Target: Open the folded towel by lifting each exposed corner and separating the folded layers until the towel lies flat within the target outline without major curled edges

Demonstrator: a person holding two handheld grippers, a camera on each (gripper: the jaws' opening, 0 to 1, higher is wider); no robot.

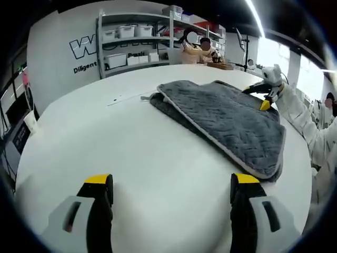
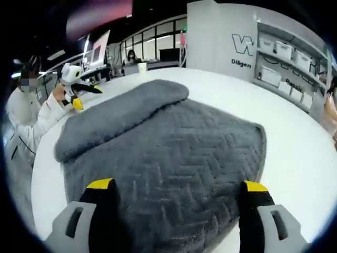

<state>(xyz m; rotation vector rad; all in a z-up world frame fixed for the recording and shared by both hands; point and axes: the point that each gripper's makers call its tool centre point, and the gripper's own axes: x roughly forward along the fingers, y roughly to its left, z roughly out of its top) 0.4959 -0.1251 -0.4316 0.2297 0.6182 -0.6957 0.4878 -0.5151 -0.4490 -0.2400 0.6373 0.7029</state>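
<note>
The grey quilted towel (image 1: 226, 124) lies on the white counter (image 1: 131, 158), still folded: in the left gripper view an upper layer with a pale edge sits over a lower layer that juts out at the far-left corner. In that view the left gripper (image 1: 171, 190) hangs over bare counter with its yellow-tipped fingers (image 1: 98, 182) spread wide and holding nothing; the towel is ahead of them and off to the right, well apart from both tips. The right gripper (image 1: 266, 97) comes in from the right there, held by a person's white sleeve (image 1: 303, 121), and sits at the towel's far edge.

In the right gripper view the right gripper (image 2: 176, 192) is spread wide over the towel (image 2: 174, 153), whose quilted face lies between and ahead of its fingers (image 2: 100, 185); whether the tips touch the cloth cannot be told. A plush folded-over layer lies across the towel's far-left part. The left gripper (image 2: 79, 95) appears at upper left, beyond the towel. Shelves with white bins (image 1: 134, 42) stand behind the counter.
</note>
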